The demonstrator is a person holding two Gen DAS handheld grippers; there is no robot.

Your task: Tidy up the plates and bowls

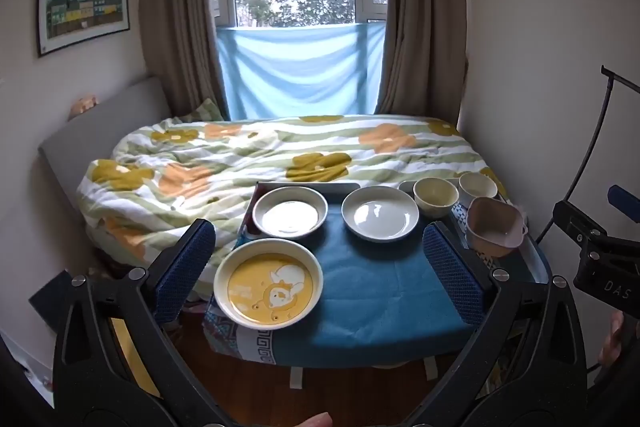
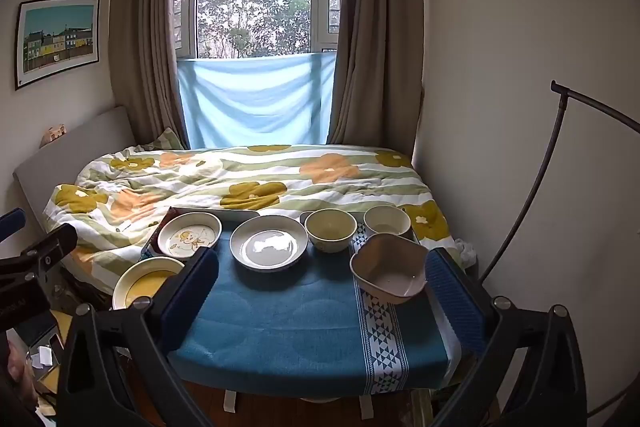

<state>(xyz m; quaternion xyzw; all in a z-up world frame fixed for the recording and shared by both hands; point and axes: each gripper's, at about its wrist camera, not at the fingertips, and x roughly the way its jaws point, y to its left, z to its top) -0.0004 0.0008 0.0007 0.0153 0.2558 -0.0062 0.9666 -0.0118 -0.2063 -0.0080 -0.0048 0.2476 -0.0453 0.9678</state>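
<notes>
On a small table under a blue cloth (image 1: 372, 291) stand a yellow bear plate (image 1: 268, 289) at the front left, a white plate (image 1: 290, 213) behind it and another white plate (image 1: 380, 213) in the middle. To the right are a cream bowl (image 1: 435, 197), a white bowl (image 1: 478, 187) and a pink square bowl (image 1: 495, 227). My left gripper (image 1: 318, 269) hangs open before the table, holding nothing. My right gripper (image 2: 320, 301) is open and empty too, with the pink square bowl (image 2: 390, 269) just beyond its right finger (image 2: 454, 303) and the middle white plate (image 2: 269, 243) ahead.
A bed with a flowered duvet (image 2: 248, 183) lies right behind the table. A white wall (image 2: 500, 147) and a curved dark pole (image 2: 536, 187) stand on the right. Curtains and a window are at the back. Clutter lies on the floor at the left (image 2: 44, 359).
</notes>
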